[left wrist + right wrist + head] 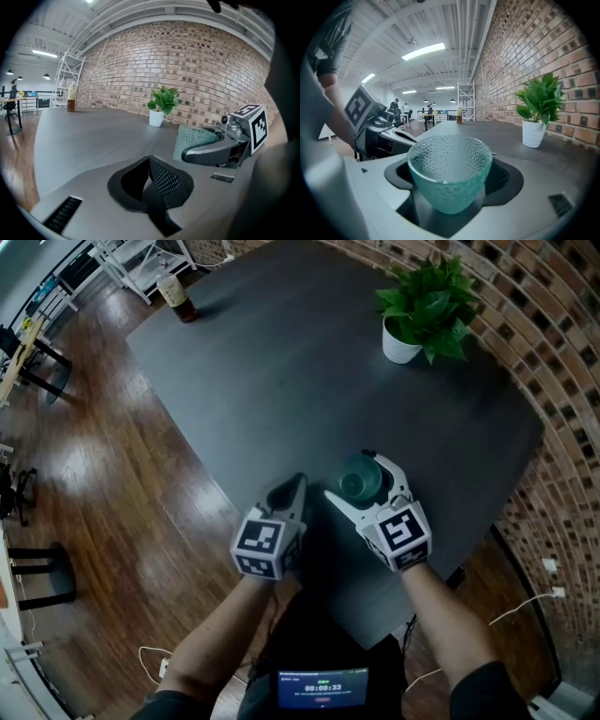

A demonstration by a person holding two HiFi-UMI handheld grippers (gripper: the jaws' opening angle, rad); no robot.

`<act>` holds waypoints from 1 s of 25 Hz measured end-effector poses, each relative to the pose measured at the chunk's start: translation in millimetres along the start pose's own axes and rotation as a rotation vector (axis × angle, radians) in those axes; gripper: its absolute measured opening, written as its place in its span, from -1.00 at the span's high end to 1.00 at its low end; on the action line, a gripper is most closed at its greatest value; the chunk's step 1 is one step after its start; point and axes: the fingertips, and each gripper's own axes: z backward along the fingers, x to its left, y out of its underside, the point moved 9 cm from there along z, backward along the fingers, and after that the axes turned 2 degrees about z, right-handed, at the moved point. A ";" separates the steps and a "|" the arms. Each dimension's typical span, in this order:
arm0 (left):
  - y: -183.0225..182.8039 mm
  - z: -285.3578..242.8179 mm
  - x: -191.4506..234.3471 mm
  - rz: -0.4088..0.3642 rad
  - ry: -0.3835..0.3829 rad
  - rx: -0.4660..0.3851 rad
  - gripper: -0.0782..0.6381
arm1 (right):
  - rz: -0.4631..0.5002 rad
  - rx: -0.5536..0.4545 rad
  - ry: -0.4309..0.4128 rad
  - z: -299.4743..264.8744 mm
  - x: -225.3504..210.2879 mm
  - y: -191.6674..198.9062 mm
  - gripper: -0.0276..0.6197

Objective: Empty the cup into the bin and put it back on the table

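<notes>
cup point(450, 171), a teal one of dimpled glass, stands upright with its mouth up between the two jaws of my right gripper point(352, 476). the black pads press on its sides from left and right, so that tool is pinching it. seen from my head, the cup is over the near part of the dark table point(281, 381), close to my body. whether its base touches the tabletop or hangs just above it i cannot tell. my left gripper point(295, 486) is just beside it, to the left of the cup, and not touching it. its jaws are pressed together with nothing between them, and its own view shows the meshed pads meeting over the grey tabletop. both tools point away from me across the table, near each other but apart. farther along the right side of the table a green plant point(427, 287) stands in a white pot point(401, 343), close to the curved brick wall point(553, 362). at the far left corner a bottle point(176, 294) stands upright, well apart from the cup. wooden floor point(112, 484) shows to the left of the table, and a small lit screen point(322, 688) sits at my chest between my forearms.
</notes>
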 end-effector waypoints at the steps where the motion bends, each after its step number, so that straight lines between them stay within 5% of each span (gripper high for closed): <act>1: -0.1 -0.1 -0.2 -0.006 0.001 -0.003 0.78 | 0.003 -0.006 -0.002 -0.7 -0.2 0.4 -0.33; 25: -37.3 44.4 -28.7 0.006 -0.023 -0.082 0.78 | -0.038 -0.072 0.006 54.2 1.0 -28.0 -0.36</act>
